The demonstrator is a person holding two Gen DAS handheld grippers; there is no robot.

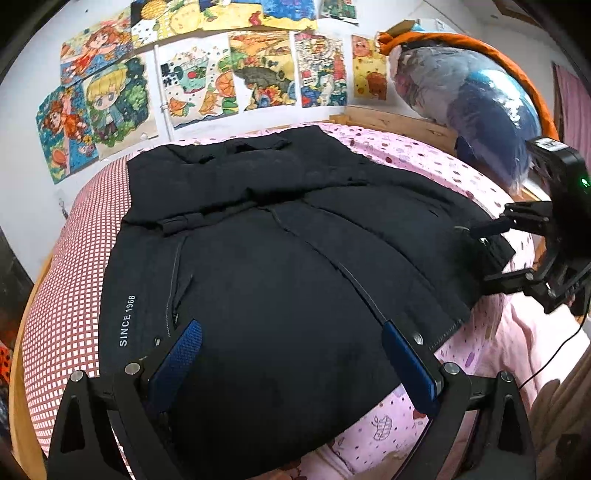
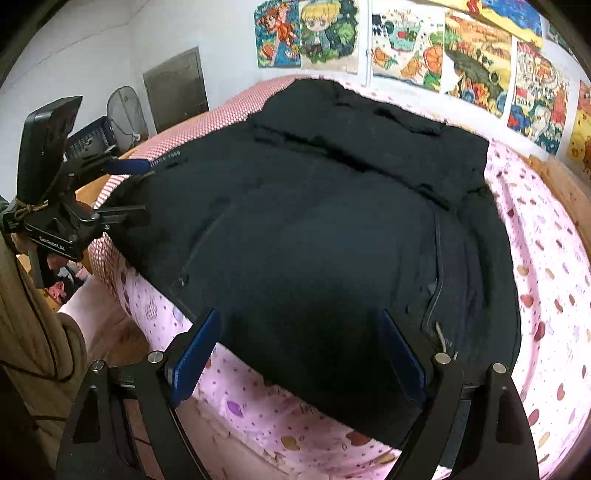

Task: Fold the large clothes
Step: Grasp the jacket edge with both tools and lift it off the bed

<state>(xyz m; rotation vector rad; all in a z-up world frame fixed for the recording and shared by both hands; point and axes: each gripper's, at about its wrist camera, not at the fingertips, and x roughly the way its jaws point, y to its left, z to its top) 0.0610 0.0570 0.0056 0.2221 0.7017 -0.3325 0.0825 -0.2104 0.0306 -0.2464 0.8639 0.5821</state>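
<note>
top wall drawings (image 1: 258, 14) cropped, jacket (image 2: 314, 240) near hem shadowed

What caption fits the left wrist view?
Open left gripper above black padded jacket spread on pink patterned bedsheet; open right gripper at its edge.

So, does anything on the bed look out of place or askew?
Little stands out. The black jacket lies spread on the bed, its far end bunched in uneven folds, and its near hem hangs over the bed's edge. No damage shows.

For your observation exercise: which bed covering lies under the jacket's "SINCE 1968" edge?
The red-and-white checked cover, not the pink spotted sheet; the black jacket overlaps both.
</note>
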